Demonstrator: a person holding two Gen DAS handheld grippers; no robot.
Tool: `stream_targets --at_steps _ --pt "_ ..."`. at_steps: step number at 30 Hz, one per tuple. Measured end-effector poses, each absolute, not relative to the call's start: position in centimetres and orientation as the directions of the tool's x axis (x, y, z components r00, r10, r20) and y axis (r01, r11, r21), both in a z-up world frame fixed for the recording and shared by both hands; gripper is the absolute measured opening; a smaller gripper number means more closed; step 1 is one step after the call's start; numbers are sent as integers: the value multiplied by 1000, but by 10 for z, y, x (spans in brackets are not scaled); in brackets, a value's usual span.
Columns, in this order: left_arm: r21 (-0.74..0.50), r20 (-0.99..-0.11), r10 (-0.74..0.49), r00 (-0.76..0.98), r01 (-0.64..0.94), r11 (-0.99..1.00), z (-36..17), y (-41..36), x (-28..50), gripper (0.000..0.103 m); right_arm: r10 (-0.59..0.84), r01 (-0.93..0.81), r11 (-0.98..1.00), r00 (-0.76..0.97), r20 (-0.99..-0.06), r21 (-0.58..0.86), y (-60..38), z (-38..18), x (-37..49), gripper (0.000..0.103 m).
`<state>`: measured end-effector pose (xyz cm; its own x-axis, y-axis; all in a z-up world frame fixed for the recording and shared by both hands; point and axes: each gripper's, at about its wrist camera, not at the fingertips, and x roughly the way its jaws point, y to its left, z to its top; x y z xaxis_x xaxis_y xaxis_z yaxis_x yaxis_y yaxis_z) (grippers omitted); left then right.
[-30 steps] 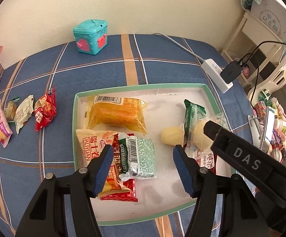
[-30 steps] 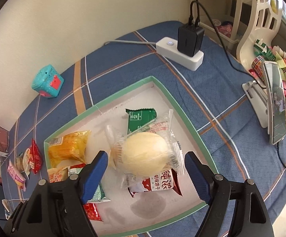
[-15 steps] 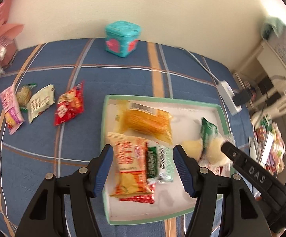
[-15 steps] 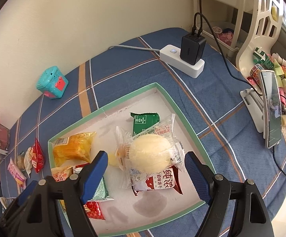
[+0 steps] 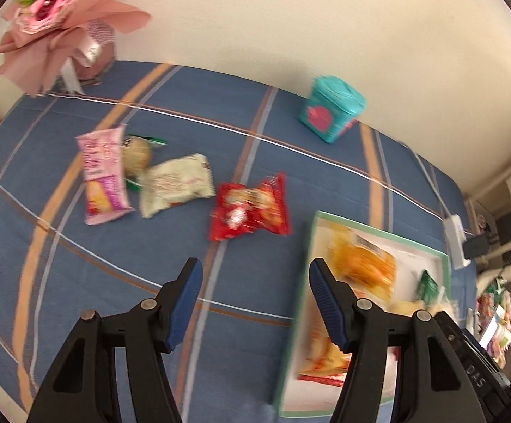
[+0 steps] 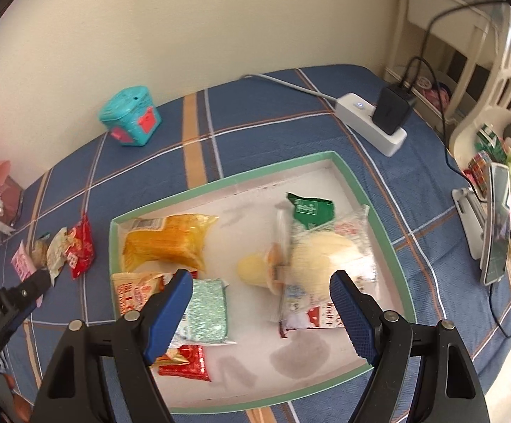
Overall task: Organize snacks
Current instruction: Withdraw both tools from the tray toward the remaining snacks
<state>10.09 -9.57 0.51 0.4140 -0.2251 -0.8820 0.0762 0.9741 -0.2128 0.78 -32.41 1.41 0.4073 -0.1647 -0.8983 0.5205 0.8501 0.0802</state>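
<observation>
A green-rimmed white tray point(image 6: 234, 181) on the blue plaid cloth holds several snacks: an orange pack point(image 6: 165, 243), a clear-wrapped round bun point(image 6: 320, 255), a green packet point(image 6: 311, 208) and a mint wafer pack point(image 6: 207, 308). My right gripper point(image 6: 260, 301) hangs open above the tray's middle, empty. Left of the tray lie loose snacks: a red pack point(image 5: 250, 208), a white pack point(image 5: 176, 183), a pink pack point(image 5: 102, 172) and a round biscuit point(image 5: 137, 151). My left gripper point(image 5: 255, 292) is open and empty over the cloth, just below the red pack. The tray's left edge point(image 5: 303, 282) is beside its right finger.
A teal tin point(image 5: 331, 107) stands by the back wall. A pink flower bouquet point(image 5: 58, 17) fills the far left corner. A white power strip with a black charger point(image 6: 378, 120) lies at the right, with a phone on a stand point(image 6: 498, 225) and clutter beyond.
My left gripper has swung left off the tray to the cloth near the loose snacks. My right gripper drifted a little over the tray, staying open.
</observation>
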Motion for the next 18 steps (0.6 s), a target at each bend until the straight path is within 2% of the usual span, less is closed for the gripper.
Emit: stream_targets --at_steps 4,9,11,13,18 --pt "-212 -878 -212 429 48 976 5 -79 104 75 -162 488 870 412 -897 67 -308 15 12 83" --pt "-206 -877 -194 439 19 978 3 -62 107 77 -145 453 889 418 -897 67 -294 13 17 83" --pt "-203 -877 -185 444 8 979 3 -57 109 78 -133 437 897 420 -898 72 -289 11 19 90" --pt "-187 -875 -166 454 -1 982 2 -53 109 94 -131 423 903 426 -895 70 -285 10 21 103" --pt "-155 -863 -136 487 1 988 2 -45 112 96 -149 403 914 430 -891 42 -277 7 23 103"
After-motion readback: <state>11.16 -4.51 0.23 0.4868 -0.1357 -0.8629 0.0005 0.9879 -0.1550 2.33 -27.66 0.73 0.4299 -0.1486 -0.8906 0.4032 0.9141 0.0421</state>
